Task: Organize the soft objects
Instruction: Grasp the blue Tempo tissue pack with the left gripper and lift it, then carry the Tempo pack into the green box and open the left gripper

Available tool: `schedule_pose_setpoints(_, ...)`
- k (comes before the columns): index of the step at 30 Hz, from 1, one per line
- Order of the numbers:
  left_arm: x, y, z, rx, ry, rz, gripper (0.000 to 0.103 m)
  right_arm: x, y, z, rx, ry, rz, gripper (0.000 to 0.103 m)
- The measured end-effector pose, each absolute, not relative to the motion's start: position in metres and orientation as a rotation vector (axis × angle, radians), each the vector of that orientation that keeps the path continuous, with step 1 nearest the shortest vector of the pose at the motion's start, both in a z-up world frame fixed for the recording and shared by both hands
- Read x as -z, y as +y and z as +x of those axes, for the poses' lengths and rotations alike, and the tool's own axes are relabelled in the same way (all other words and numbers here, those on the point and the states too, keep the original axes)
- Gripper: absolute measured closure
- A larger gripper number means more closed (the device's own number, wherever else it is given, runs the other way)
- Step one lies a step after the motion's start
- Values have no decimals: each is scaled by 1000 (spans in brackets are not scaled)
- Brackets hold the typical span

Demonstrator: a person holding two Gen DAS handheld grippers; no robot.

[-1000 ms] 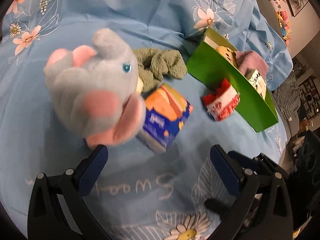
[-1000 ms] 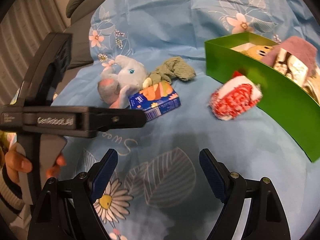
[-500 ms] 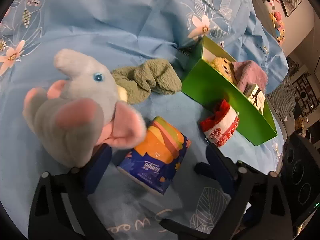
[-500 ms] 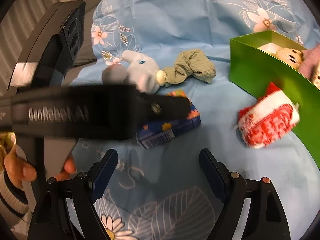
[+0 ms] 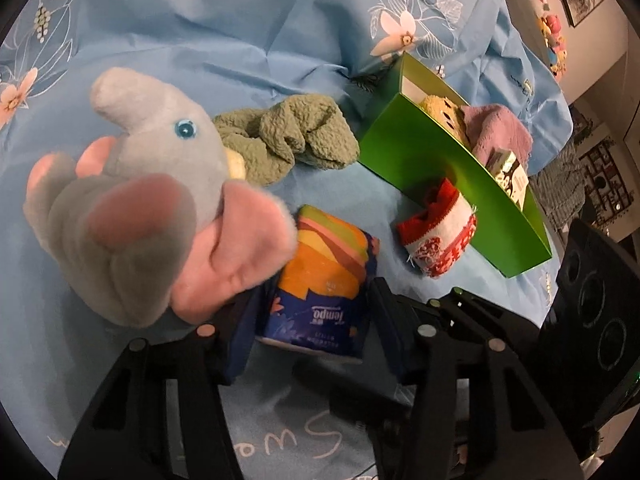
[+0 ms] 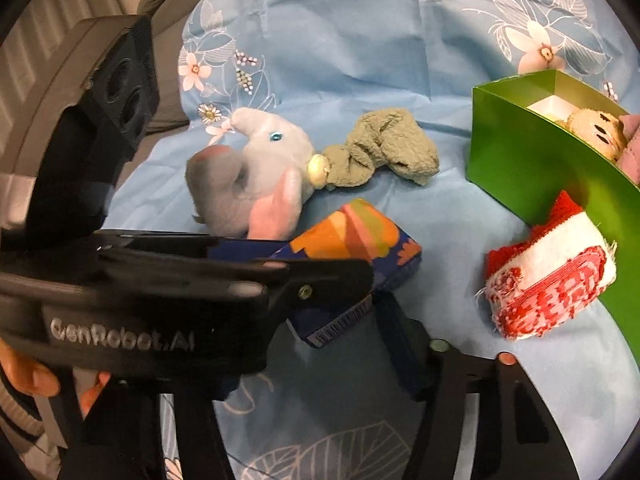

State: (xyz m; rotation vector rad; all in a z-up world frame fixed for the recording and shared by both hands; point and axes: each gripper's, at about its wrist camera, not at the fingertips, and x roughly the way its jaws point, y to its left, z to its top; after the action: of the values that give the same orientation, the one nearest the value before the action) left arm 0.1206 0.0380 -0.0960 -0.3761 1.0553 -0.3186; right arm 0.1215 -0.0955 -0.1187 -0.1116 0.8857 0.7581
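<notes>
Grey-and-pink plush elephant (image 5: pixel 160 196) with a blue eye; beside it, an orange-and-navy striped tissue pack (image 5: pixel 324 284), sage-green towel (image 5: pixel 288 140), red-and-white cloth (image 5: pixel 440 240); bright green box (image 5: pixel 432 160); light-blue floral sheet (image 5: pixel 200 20).

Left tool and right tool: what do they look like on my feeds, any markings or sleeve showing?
Both are black plastic frames with small round bolts and dark blue pads. The left tool carries white "GenRobot.AI" lettering on its side and a housing with round lens-like recesses. A striped knit cuff shows at the hand holding it. The right tool shows no lettering.
</notes>
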Motion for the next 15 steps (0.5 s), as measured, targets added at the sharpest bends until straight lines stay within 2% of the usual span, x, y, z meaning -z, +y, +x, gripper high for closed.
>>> schedule_pose_setpoints(1,96,37,121,320,1056,-372,51,119,-97,122,-751,885,-112,51)
schedule_pose_setpoints(4,95,31,118,315,1058,-342,51,118,-101,120,-757,882,-101,57)
schedule_pose_setpoints(15,59,4,102,341,980,-244,51,89,-122,93,-738,773,-83,57)
